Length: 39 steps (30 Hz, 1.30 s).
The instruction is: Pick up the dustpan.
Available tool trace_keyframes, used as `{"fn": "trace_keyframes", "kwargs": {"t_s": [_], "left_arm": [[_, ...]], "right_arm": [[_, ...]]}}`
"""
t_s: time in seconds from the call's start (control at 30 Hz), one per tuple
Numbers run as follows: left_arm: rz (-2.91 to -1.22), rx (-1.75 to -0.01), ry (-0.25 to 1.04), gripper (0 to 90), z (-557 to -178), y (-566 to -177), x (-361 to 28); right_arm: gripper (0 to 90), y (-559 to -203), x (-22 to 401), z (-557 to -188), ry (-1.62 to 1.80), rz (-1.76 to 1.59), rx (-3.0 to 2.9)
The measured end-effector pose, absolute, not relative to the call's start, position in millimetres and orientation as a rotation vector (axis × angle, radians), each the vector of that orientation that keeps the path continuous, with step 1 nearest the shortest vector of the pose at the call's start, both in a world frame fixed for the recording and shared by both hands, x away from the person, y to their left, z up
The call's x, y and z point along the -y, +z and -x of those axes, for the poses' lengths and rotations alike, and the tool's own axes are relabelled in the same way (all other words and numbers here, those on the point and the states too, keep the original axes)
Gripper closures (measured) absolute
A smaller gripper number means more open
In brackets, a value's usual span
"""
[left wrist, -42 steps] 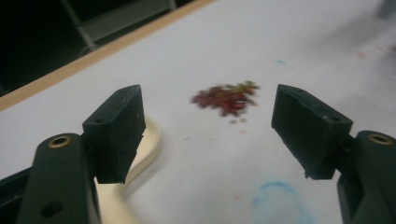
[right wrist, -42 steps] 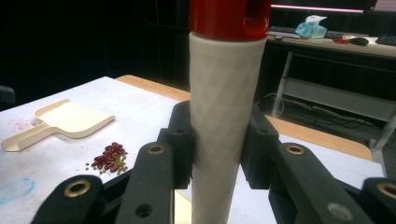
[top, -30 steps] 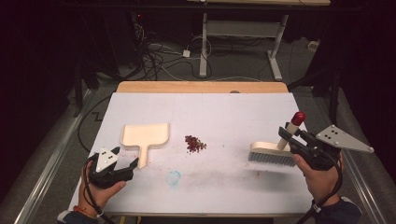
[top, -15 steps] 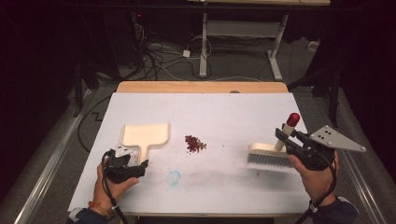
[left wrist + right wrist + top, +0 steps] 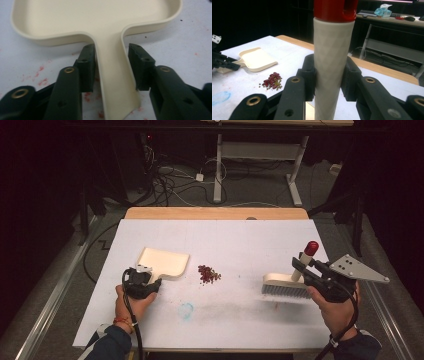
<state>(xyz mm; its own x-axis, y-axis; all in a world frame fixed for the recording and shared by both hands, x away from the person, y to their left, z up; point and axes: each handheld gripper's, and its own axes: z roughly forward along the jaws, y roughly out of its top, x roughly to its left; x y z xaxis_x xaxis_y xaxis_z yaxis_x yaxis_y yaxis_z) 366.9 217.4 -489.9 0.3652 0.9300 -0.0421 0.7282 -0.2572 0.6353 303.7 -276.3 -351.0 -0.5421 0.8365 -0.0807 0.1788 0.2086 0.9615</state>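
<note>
A cream dustpan [image 5: 167,261] [image 5: 100,15] lies flat at the table's left. Its handle [image 5: 112,75] sits between the jaws of my left gripper [image 5: 151,281] [image 5: 111,67], which have just been closing and now press on both edges. A small pile of red beans [image 5: 208,274] [image 5: 271,81] lies in the middle. At the right, my right gripper [image 5: 302,264] [image 5: 328,77] is shut on the cream, red-capped handle [image 5: 333,62] of a brush [image 5: 285,286]. The brush's bristles rest on the table.
The table wears a white cover [image 5: 240,240], with a wooden edge [image 5: 215,213] at the back. A blue smear [image 5: 186,310] and faint red stains mark the cover near the front. Cables and desk legs [image 5: 218,170] stand on the dark floor beyond.
My left gripper has moved forward and right to the dustpan's handle, and its jaws have closed on it. The right gripper and brush have barely shifted.
</note>
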Motion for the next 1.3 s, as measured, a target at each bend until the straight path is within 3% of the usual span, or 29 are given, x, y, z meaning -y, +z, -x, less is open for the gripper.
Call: {"fn": "trace_keyframes", "kwargs": {"t_s": [0.27, 0.37, 0.67, 0.93, 1.3], "left_arm": [[-2.099, -1.430, 0.472, 64.1, -378, -484, -220], [-2.106, -1.417, 0.415, 64.2, -378, -477, -226], [-2.262, -1.249, 0.473, 64.2, -349, -450, -232], [-2.377, -1.082, 0.375, 64.2, -316, -445, -221], [-2.441, -0.996, 0.274, 64.1, -304, -449, -207]], "right_arm": [[69.2, -350, 271, -302, 1.354, -0.909, -1.882], [69.2, -351, 271, -302, 1.356, -0.920, -1.882], [69.2, -357, 268, -305, 1.360, -0.915, -1.895], [69.3, -361, 269, -307, 1.376, -0.955, -1.879], [69.3, -362, 269, -308, 1.376, -0.959, -1.878]]}}
